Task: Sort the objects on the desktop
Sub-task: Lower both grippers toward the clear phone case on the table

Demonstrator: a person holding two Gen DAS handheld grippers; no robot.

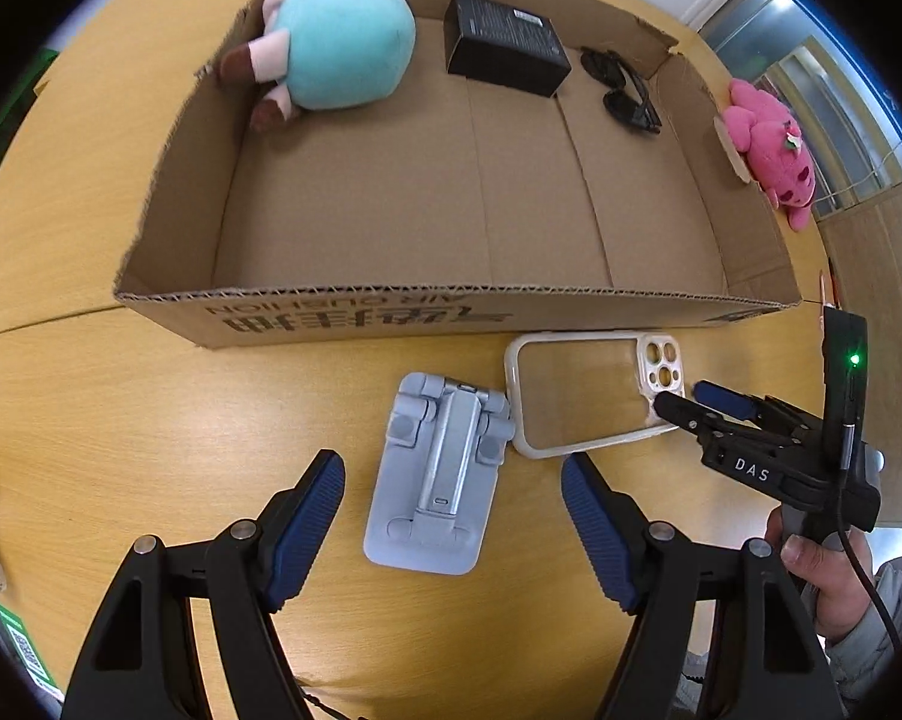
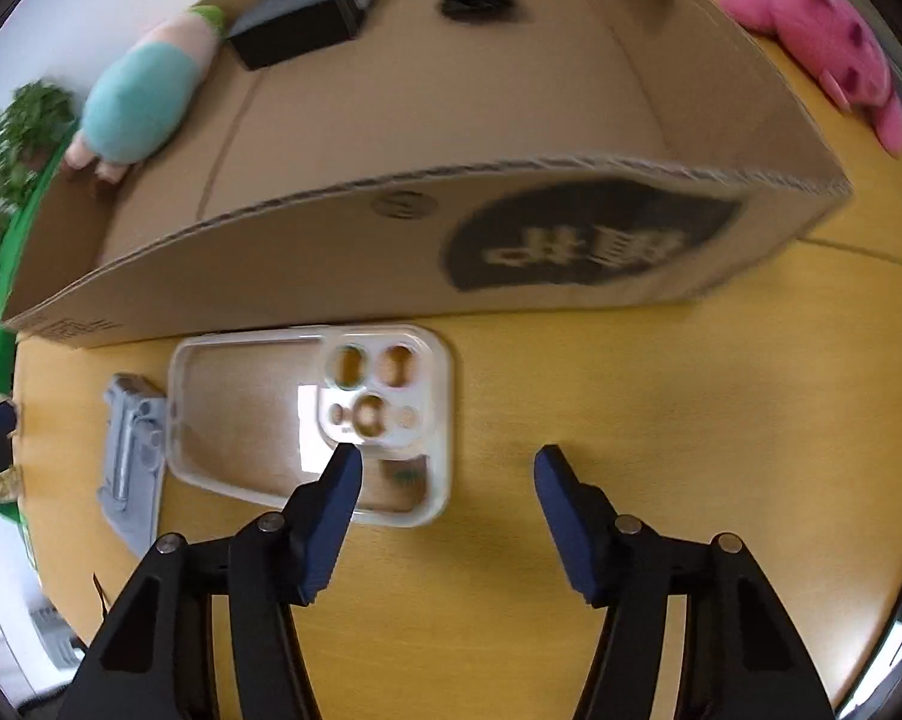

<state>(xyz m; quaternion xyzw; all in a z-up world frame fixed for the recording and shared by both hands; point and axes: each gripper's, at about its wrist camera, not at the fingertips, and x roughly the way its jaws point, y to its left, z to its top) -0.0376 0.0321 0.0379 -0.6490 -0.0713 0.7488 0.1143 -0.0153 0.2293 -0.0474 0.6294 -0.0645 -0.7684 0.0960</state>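
Note:
A clear phone case (image 1: 583,396) lies flat on the wooden table just in front of the cardboard box (image 1: 354,312). A grey folding phone stand (image 1: 438,474) lies to its left. My left gripper (image 1: 454,465) is open, its fingers either side of the stand, above it. My right gripper (image 2: 444,459) is open at the case's (image 2: 252,420) camera-hole end: the left finger lies over the case, the right finger beyond its edge. In the left wrist view the right gripper (image 1: 688,399) comes in from the right, at the case's corner. The stand (image 2: 132,462) shows left of the case.
Inside the box lie a teal and pink plush (image 1: 330,42), a black box (image 1: 505,48) and black sunglasses (image 1: 622,90). A pink plush (image 1: 772,147) lies on the table beyond the box's right wall. The box wall (image 2: 390,240) stands close behind the case.

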